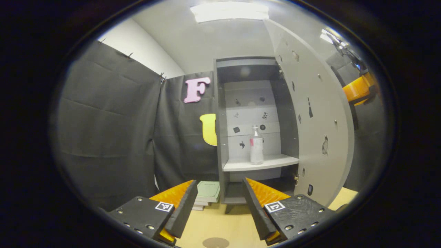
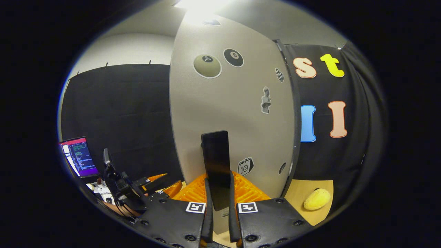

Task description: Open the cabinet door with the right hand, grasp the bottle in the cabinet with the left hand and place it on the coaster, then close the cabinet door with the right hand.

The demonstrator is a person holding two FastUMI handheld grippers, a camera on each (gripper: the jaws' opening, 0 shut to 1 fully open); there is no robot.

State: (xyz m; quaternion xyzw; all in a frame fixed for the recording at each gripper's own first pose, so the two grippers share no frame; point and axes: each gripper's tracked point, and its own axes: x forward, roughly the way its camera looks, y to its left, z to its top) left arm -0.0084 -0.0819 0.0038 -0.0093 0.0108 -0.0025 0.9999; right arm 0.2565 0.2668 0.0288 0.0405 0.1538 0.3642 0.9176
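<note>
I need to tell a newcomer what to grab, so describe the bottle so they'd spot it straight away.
Find the grey cabinet with its door swung open. On its pale shelf stands one upright bottle, whitish with a pump top; the only object on that shelf, with stickers on the wall behind.

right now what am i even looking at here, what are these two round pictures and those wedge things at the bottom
Each picture comes from a camera riding on hand-held tongs; the wedges are their two fingers. In the left gripper view, the left tongs are open and empty, facing a cabinet with its door swung open. A bottle stands on the shelf inside; a round coaster lies on the table below. In the right gripper view, the right tongs are closed on the door's dark handle. A yellow object lies on the table nearby.
</note>
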